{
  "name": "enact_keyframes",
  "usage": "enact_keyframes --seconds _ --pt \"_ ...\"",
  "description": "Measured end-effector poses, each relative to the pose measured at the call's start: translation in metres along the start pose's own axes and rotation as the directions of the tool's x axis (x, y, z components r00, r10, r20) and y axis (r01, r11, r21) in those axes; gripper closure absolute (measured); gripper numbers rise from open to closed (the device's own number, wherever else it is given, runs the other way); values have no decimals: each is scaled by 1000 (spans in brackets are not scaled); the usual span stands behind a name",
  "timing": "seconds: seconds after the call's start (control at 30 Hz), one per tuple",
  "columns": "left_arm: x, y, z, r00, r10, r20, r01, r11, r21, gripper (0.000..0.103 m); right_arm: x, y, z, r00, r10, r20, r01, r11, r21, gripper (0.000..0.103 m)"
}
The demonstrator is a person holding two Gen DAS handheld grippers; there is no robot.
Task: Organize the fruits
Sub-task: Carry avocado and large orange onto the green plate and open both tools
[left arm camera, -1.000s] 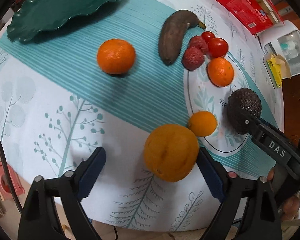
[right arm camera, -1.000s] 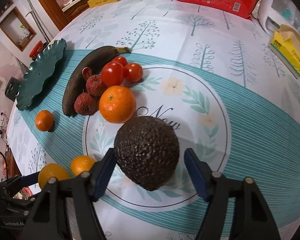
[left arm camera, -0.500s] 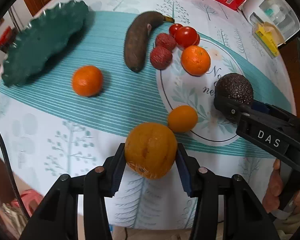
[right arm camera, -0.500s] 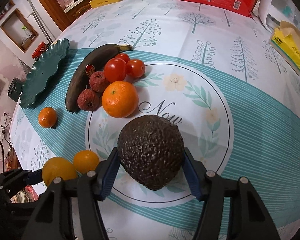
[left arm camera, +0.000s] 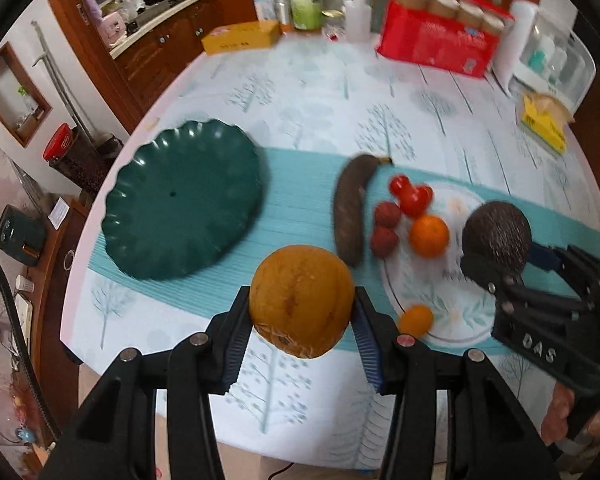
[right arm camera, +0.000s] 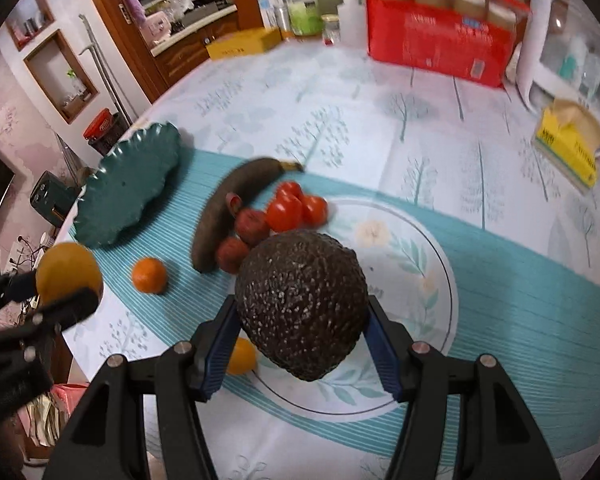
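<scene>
My left gripper is shut on a large orange and holds it above the table, near the dark green scalloped plate. My right gripper is shut on a dark avocado, lifted above the table; it also shows in the left wrist view. On the cloth lie a brown banana, tomatoes, lychees, a tangerine and a small orange. Another orange shows in the left wrist view.
A red package, a yellow box, bottles, a white container and a yellow tissue pack stand along the far and right sides of the round table. The table's near edge is just below my left gripper.
Both grippers closed on their fruit and lifted: the left took the large orange, the right took the avocado. Both views have tilted up and now show the far side of the table.
</scene>
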State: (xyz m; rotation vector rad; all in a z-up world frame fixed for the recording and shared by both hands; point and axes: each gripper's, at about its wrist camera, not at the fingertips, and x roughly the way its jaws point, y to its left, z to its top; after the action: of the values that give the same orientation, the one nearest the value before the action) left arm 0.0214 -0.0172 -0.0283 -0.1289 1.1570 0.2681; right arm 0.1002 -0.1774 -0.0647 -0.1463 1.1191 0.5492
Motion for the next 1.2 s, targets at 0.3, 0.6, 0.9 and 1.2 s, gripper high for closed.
enact_keyframes --seconds 0.3,0.6,0.9,1.2 --pt "25 107 35 998 -67 -3 67 998 -19 56 12 87 37 1000 -13 10 14 1000 -17 42" --pt "77 193 74 994 -111 -4 111 992 52 56 65 171 89 1000 30 0 -30 998 58 42" --pt "164 231 89 980 -160 -120 166 985 39 55 152 207 119 992 -9 -126 13 1000 25 42" --pt "155 231 100 991 -123 -53 128 986 105 22 153 210 116 993 -16 -120 16 1000 -1 40"
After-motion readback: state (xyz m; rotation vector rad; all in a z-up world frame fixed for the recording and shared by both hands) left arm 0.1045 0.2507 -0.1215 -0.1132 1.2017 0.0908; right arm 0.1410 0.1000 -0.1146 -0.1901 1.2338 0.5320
